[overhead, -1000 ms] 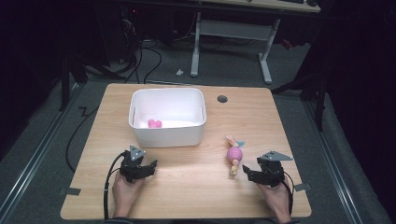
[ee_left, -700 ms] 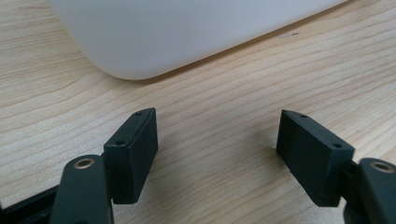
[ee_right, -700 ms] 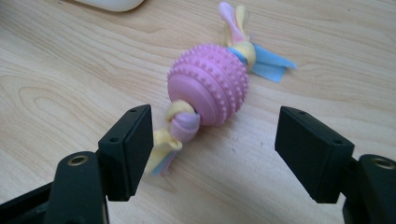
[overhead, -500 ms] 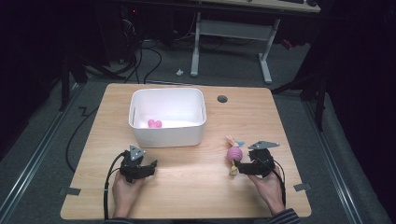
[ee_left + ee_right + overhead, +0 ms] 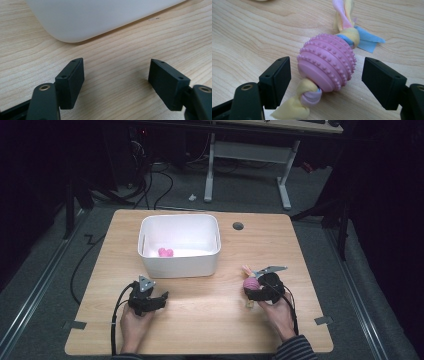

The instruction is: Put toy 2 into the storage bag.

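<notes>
1. Two hand-held grippers sit low over a light wooden table [image 5: 210,320], one in each of the person's hands, which come in from the near edge.
2. A white plastic bin [image 5: 179,264] stands on the far middle of the table, with a small pink toy [image 5: 165,252] lying on its floor near the front wall.
3. The bin's rounded near corner [image 5: 75,22] lies just ahead of the left gripper [image 5: 157,302], with bare wood between them.
4. A dark round grommet hole [image 5: 238,226] sits in the tabletop right of the bin, well apart from both grippers.
5. The left gripper's jaws are spread wide with nothing between them; the left hand [image 5: 134,326] holds it level, pointing toward the bin.
6. A pink knobbed rubber ball on a knotted fleece rope, a dog toy [image 5: 327,62], lies flat on the wood right of the bin.
7. The right gripper [image 5: 325,82] straddles the ball; its jaws have just been opening, and a gap shows on each side, so neither pad presses it.
8. The right hand [image 5: 277,312] angles the gripper leftward across the table, low over the toy.
</notes>
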Available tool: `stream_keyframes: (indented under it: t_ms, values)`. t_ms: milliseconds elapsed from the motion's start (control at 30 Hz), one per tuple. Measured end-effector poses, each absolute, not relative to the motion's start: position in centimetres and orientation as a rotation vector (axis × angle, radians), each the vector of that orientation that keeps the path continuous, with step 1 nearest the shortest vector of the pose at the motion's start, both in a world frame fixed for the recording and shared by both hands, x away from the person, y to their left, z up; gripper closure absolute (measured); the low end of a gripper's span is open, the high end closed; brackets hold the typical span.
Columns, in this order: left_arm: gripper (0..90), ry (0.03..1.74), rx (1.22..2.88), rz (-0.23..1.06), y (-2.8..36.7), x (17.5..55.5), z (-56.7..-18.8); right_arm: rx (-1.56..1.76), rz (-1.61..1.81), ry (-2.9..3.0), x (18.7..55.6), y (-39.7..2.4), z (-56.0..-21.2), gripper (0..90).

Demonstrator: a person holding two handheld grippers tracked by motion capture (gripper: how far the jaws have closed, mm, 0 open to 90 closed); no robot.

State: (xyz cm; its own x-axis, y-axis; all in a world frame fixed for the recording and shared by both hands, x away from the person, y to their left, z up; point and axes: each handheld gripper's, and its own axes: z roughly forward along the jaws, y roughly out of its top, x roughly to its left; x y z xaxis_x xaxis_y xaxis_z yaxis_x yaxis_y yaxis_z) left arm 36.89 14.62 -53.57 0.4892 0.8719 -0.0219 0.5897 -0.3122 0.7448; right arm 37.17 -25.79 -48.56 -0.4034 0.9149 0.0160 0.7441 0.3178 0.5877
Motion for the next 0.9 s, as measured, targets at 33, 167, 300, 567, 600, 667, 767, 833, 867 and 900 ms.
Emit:
stream_keyframes:
  t_ms: [33, 167, 300, 567, 600, 667, 767, 833, 867, 900]
  values:
    - [29.1, 1.201, 2.029, 0.51, 14.63, 36.89, -53.57, 1.49, 0.748, 2.271, 37.26, -25.76, -48.63, 23.4]
    - [29.1, 1.201, 2.027, 0.51, 14.62, 36.89, -53.57, 1.506, 0.735, 2.277, 37.75, -25.58, -48.99, 23.7]
    - [29.1, 1.201, 2.028, 0.509, 14.63, 36.89, -53.57, 1.516, 0.734, 2.286, 38.12, -25.56, -49.36, 28.0]
    - [29.0, 1.201, 2.028, 0.509, 14.63, 36.89, -53.57, 1.507, 0.746, 2.297, 38.17, -25.56, -49.49, 31.9]
    - [29.0, 1.2, 2.028, 0.509, 14.64, 36.89, -53.57, 1.504, 0.745, 2.3, 38.12, -25.6, -49.47, 32.0]
    - [29.0, 1.2, 2.028, 0.508, 14.64, 36.89, -53.57, 1.501, 0.744, 2.297, 38.03, -25.64, -49.47, 32.0]
    - [29.0, 1.2, 2.028, 0.508, 14.63, 36.89, -53.57, 1.491, 0.755, 2.299, 37.83, -25.75, -49.33, 32.2]
    - [29.0, 1.2, 2.028, 0.509, 14.63, 36.89, -53.57, 1.482, 0.767, 2.298, 37.7, -25.78, -49.18, 32.2]
    - [29.0, 1.2, 2.028, 0.509, 14.63, 36.89, -53.57, 1.474, 0.772, 2.303, 37.61, -25.82, -49.01, 32.2]
    - [29.0, 1.2, 2.028, 0.508, 14.63, 36.89, -53.57, 1.473, 0.776, 2.303, 37.56, -25.82, -48.93, 32.3]
